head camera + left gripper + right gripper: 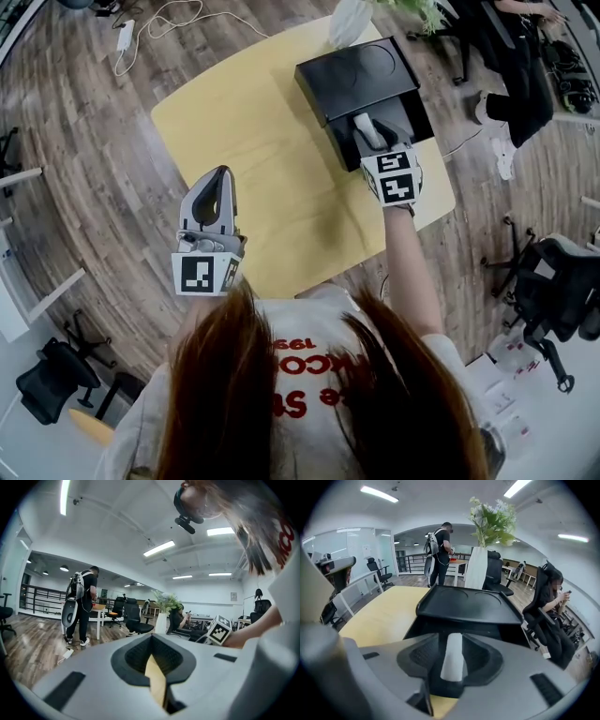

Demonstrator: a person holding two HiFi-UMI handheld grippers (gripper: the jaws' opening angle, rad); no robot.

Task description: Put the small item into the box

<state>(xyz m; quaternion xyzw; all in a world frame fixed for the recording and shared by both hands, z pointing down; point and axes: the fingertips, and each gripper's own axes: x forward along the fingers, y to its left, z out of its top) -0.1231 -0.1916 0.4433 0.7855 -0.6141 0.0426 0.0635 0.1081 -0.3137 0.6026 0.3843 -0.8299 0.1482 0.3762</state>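
A black box (356, 70) stands at the far right of the yellow table (244, 122), with its lid (468, 603) raised flat over the back and an open compartment (417, 111) toward me. My right gripper (366, 120) hangs over that open part. It is shut on a small white cylindrical item (370, 133), which shows upright between the jaws in the right gripper view (452, 658). My left gripper (221, 173) hovers over the table's near left, shut and empty, with only a thin slit between its jaws (151, 639).
A white vase with a plant (352, 19) stands just behind the box (478, 569). A seated person (516, 66) and office chairs (553, 291) are to the right of the table. A standing person (440, 555) is farther back. A cable (131, 37) lies on the floor.
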